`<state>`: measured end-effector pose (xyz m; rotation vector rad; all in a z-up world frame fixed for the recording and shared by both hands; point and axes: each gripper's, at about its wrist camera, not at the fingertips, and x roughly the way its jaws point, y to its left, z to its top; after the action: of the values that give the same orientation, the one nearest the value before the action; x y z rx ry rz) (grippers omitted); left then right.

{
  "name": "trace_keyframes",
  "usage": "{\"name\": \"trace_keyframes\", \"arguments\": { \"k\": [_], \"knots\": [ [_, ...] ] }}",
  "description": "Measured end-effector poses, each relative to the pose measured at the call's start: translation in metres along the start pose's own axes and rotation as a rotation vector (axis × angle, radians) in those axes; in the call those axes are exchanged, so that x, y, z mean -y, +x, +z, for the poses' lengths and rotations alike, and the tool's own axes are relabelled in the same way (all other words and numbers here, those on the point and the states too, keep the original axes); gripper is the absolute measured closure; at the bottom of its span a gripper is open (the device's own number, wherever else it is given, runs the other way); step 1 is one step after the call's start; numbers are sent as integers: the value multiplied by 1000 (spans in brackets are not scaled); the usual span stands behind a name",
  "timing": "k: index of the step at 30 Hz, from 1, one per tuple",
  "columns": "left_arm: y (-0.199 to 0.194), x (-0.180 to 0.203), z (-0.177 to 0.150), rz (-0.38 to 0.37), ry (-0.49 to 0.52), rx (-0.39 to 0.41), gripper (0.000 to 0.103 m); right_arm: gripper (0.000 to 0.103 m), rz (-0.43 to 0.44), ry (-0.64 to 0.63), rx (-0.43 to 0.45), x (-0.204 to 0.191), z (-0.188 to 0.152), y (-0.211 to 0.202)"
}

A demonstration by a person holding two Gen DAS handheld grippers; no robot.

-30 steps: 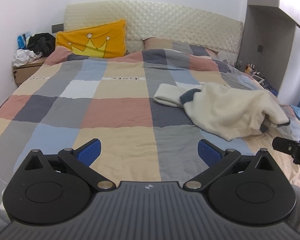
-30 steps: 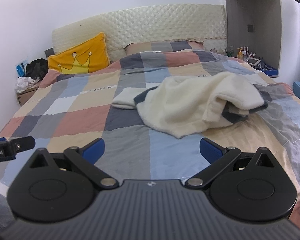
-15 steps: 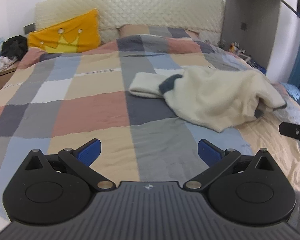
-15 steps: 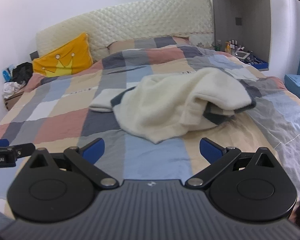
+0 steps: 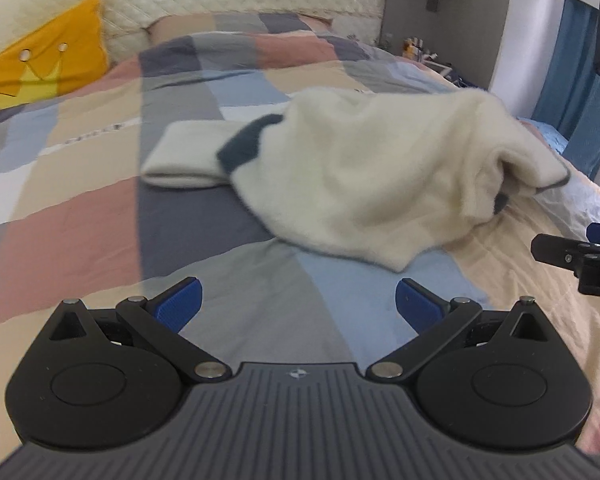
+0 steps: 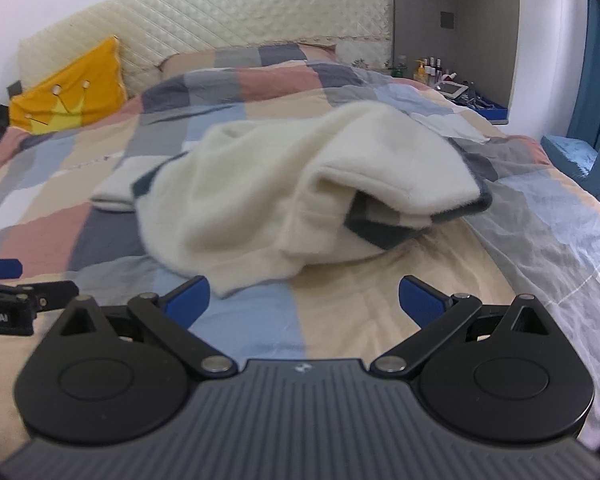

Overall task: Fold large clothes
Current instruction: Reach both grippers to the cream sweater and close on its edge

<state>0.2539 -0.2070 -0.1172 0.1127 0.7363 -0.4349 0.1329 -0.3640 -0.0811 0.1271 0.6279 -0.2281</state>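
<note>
A cream fleece garment with dark trim (image 5: 364, 176) (image 6: 276, 200) lies crumpled on the checked bedspread (image 5: 80, 216) (image 6: 340, 308). One sleeve (image 5: 184, 160) stretches out to its left. My left gripper (image 5: 298, 306) hovers open just short of the garment's near hem, nothing between its blue pads. My right gripper (image 6: 304, 300) is open too, its left pad close to the garment's near corner. Each gripper shows at the edge of the other's view, the right one (image 5: 572, 256) and the left one (image 6: 16, 292).
A yellow crown cushion (image 5: 48, 68) (image 6: 72, 100) leans on the quilted headboard (image 6: 220, 36). A grey niche with bottles (image 6: 432, 70) sits at the right of the bed. Blue curtains (image 5: 580, 80) hang at the far right.
Both grippers have moved forward toward the garment, which now looks larger and closer. Both stay open.
</note>
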Motion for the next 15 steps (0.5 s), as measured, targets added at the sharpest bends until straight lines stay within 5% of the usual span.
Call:
{"name": "trace_keyframes", "arguments": {
  "k": [8,15],
  "knots": [
    [83,2,1,-130,-86,-73,1,33,-20,-60,-33,3,-2,59],
    [124,1,-3,-185,-99,-58,14,52,-36,-116,-43,0,-5,91]
  ]
}}
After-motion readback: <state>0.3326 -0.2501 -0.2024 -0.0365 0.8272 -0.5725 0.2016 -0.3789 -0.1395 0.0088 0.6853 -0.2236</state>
